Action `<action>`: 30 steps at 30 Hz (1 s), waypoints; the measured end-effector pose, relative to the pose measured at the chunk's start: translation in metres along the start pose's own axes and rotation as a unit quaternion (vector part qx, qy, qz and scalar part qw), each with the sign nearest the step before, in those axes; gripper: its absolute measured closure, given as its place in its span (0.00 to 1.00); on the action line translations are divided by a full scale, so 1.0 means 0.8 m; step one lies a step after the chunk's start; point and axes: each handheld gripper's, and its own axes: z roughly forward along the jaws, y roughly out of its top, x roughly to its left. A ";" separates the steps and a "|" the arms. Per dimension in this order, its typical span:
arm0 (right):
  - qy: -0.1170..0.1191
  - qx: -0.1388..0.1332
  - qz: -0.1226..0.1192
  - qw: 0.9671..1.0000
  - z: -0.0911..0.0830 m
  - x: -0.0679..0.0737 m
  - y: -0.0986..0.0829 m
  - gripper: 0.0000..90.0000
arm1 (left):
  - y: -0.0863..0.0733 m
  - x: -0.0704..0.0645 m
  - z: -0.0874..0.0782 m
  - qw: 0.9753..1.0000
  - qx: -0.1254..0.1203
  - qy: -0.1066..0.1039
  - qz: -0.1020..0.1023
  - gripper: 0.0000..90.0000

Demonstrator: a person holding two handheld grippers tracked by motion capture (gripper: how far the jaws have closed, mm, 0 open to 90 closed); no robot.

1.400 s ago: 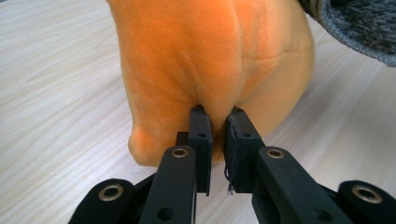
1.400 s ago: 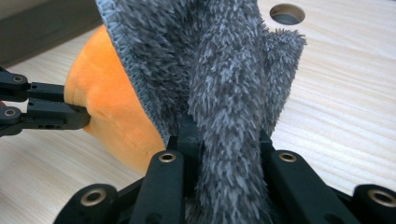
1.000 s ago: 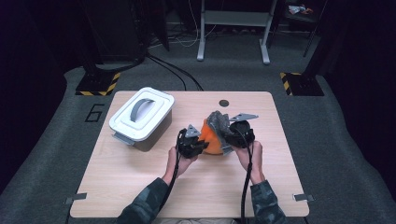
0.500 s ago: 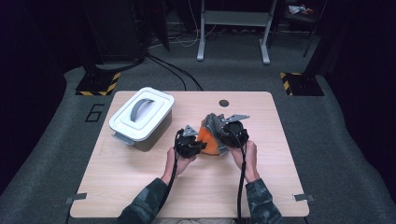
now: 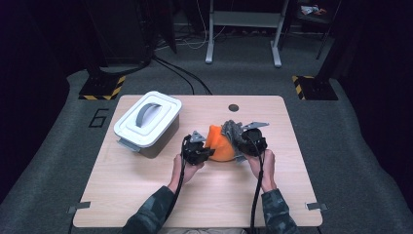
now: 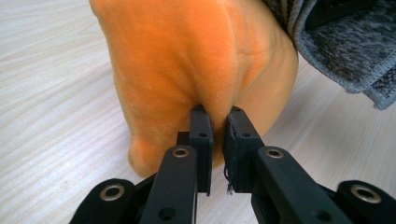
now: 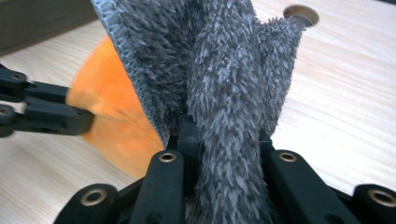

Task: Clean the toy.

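From above, the left gripper (image 5: 203, 152) and right gripper (image 5: 246, 141) flank an orange cloth (image 5: 218, 144) and grey towel (image 5: 232, 129) between them. Ahead of the left gripper's camera, its jaws pinch a fold of orange cloth (image 6: 187, 60). Along the right gripper's jaws, the grey towel (image 7: 224, 93) is clamped between them, rising upward.

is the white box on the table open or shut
Shut. The white box has its lid seated flat on top, with the grey handle lying across it; no gap shows.

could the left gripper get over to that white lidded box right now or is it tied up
Probably not yet. The left gripper is pinched shut on the orange cloth. The table between it and the white box looks free, so it would likely need to let go first.
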 end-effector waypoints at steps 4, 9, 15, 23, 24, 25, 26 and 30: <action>-0.004 0.006 0.008 1.000 0.002 -0.010 -0.007 0.83 | 0.000 0.001 0.000 1.000 0.001 -0.003 -0.002 0.92; -0.013 0.020 0.024 0.999 0.009 -0.024 -0.018 0.83 | -0.001 0.002 0.000 1.000 0.003 -0.002 -0.001 0.92; -0.016 0.039 0.041 0.998 0.024 -0.039 -0.031 0.83 | -0.001 0.002 0.000 1.000 0.002 -0.002 -0.001 0.92; -0.003 0.077 0.068 0.995 0.049 -0.054 -0.049 0.83 | -0.002 0.002 0.000 1.000 -0.003 -0.002 -0.005 0.92; 0.002 0.077 0.073 0.994 0.051 -0.057 -0.051 0.83 | -0.002 0.002 0.000 1.000 -0.004 -0.001 -0.006 0.92; 0.004 0.079 0.075 0.994 0.050 -0.059 -0.052 0.83 | -0.002 0.003 0.000 1.000 -0.003 -0.001 -0.007 0.92; 0.002 0.076 0.076 0.994 0.047 -0.059 -0.052 0.83 | -0.002 0.003 0.000 1.000 -0.003 0.000 -0.006 0.92; -0.014 0.049 0.071 0.996 0.025 -0.055 -0.044 0.83 | -0.003 0.006 -0.001 1.000 -0.003 -0.001 -0.009 0.92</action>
